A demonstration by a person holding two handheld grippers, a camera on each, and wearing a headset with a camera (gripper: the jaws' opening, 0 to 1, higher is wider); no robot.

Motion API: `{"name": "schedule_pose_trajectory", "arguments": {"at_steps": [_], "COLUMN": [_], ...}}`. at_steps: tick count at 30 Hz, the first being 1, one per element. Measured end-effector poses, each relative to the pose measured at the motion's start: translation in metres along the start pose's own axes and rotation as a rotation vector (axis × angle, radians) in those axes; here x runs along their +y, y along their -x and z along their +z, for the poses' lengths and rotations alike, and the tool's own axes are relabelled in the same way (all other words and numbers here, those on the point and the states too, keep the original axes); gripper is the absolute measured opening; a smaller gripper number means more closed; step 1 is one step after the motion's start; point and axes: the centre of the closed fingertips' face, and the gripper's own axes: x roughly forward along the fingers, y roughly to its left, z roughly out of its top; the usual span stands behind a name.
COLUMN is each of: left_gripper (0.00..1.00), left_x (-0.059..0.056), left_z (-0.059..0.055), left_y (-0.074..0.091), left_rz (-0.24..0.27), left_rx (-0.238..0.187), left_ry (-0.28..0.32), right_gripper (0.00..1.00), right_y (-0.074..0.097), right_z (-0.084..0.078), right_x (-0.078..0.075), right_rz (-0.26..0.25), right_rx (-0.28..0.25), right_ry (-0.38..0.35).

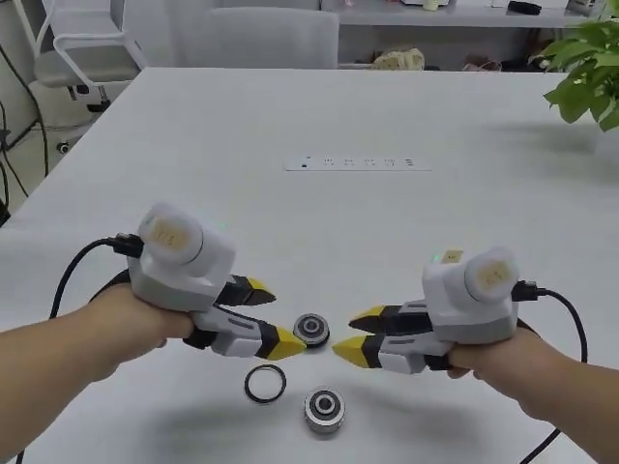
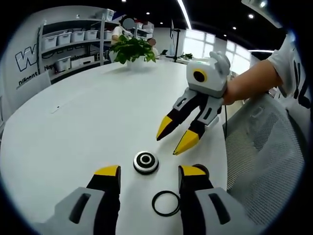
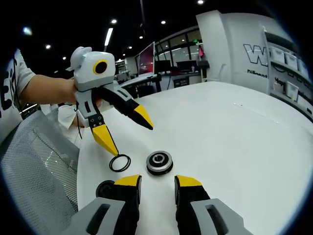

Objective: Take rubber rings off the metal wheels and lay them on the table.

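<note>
A thin black rubber ring (image 1: pixel 248 385) lies flat and loose on the white surface (image 1: pixel 387 222), just beside two small metal wheels, both lying flat: the far wheel (image 1: pixel 311 329) and the near wheel (image 1: pixel 324 409).

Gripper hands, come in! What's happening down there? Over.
Left gripper and right gripper open, empty. One rubber ring off, flat on table. Wheel between them, nothing blocking. Second wheel beside ring.

Head view: bright, even overhead light, sharp focus. White table (image 1: pixel 387 116) slightly washed out, no hard glare. Soft faint shadows under left gripper (image 1: pixel 280 319) and right gripper (image 1: pixel 345 333), also beside plant (image 1: pixel 585 68) far right. Gripper views: strong fisheye bending at edges; dark ceiling, bright strip lights (image 2: pixel 185 12); table well lit; own jaws near lens slightly soft.
</note>
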Motion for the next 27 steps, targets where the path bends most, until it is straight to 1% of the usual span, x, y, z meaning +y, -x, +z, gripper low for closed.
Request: {"name": "schedule_pose_trajectory", "arguments": {"at_steps": [27], "left_gripper": [0.33], "left_x": [0.000], "left_z": [-0.002], "left_y": [-0.026], "left_rz": [-0.031], "left_rx": [0.029], "left_ry": [-0.004], "right_gripper": [0.26], "right_y": [-0.001], "right_z": [-0.005], "right_x": [-0.002], "right_rz": [0.002], "right_rx": [0.007], "right_ry": [-0.002]}}
